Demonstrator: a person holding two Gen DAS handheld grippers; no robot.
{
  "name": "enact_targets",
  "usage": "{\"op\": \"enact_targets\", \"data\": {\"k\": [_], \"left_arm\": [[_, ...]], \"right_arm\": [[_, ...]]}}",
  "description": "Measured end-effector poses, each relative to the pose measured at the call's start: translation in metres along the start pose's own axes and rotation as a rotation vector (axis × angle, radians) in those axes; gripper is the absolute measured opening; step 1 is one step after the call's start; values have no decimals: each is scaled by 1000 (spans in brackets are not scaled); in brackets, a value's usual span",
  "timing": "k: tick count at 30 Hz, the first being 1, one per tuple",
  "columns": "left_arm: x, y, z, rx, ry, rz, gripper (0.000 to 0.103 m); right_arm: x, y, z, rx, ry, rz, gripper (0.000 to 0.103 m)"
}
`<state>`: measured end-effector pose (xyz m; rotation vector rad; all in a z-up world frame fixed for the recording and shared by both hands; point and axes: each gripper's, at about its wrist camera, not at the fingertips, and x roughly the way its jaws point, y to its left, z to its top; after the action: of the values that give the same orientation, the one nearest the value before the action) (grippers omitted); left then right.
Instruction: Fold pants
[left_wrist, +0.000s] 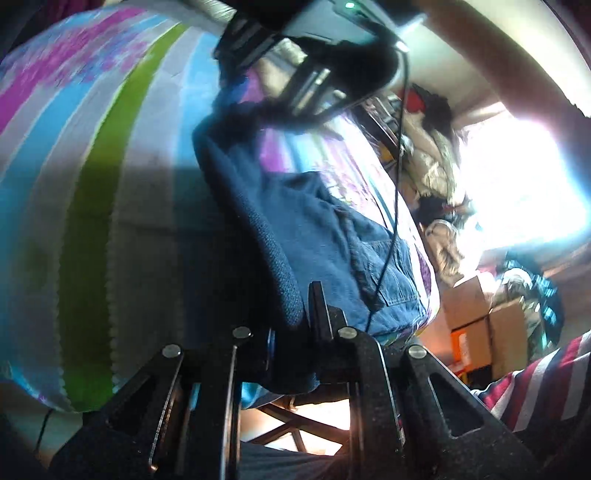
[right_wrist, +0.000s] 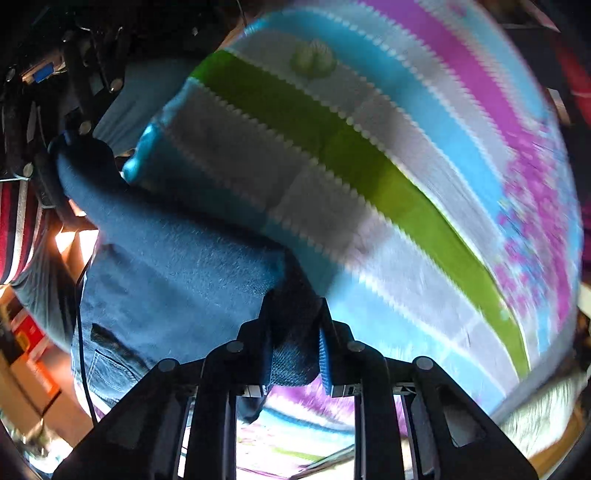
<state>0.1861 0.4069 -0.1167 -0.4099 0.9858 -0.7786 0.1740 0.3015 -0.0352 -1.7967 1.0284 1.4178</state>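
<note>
Left gripper: my jaws are closed on a fold of the blue pants; dark denim is bunched between the two fingers and runs up and away from them. Right gripper: jaws likewise clamped on a thick wad of the same pants, cloth filling the gap completely.

The pants hang in the air, stretched between the two grippers, above a striped bedspread. In the left wrist view the far end of the cloth goes up to the other gripper, seen dark and blurred near the top. In the right wrist view the cloth stretches up-left to the opposite gripper.

What each view adds: the left one shows the denim's lower part resting on the bedspread, with a thin black cable trailing across it. The right one shows a stitched pocket at lower left. Only the right view shows a small pale green tuft on the spread.

Bedspread: bands of grey, sky blue, lime green and magenta, with zigzag white borders. Both views are motion-blurred.

Room: bright glare from a window at right of the left view, heaped clothing beside it, cardboard boxes below. A red-white striped sleeve enters at lower right.
</note>
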Motion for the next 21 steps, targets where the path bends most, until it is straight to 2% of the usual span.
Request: {"op": "enact_targets", "data": {"k": [3, 6, 10, 13, 15, 17, 18, 21], "left_arm": [[9, -41, 9, 99, 12, -20, 16], [33, -89, 15, 212, 42, -49, 18], [82, -150, 23, 304, 115, -170, 18], [127, -193, 26, 364, 183, -253, 18], [171, -226, 23, 401, 241, -324, 18], [200, -245, 16, 425, 292, -362, 18], [230, -257, 11, 428, 333, -376, 18], [286, -275, -4, 419, 420, -385, 18]], "right_arm": [[-25, 40, -50, 77, -33, -82, 23], [-37, 83, -107, 174, -24, -152, 23], [-28, 156, -191, 349, -2, -193, 22], [-4, 219, -254, 489, 24, -187, 20], [15, 254, -286, 562, 34, -183, 19], [41, 286, -317, 626, 60, -173, 17], [55, 300, -331, 652, 75, -181, 17], [88, 327, -361, 718, 97, -170, 16]]}}
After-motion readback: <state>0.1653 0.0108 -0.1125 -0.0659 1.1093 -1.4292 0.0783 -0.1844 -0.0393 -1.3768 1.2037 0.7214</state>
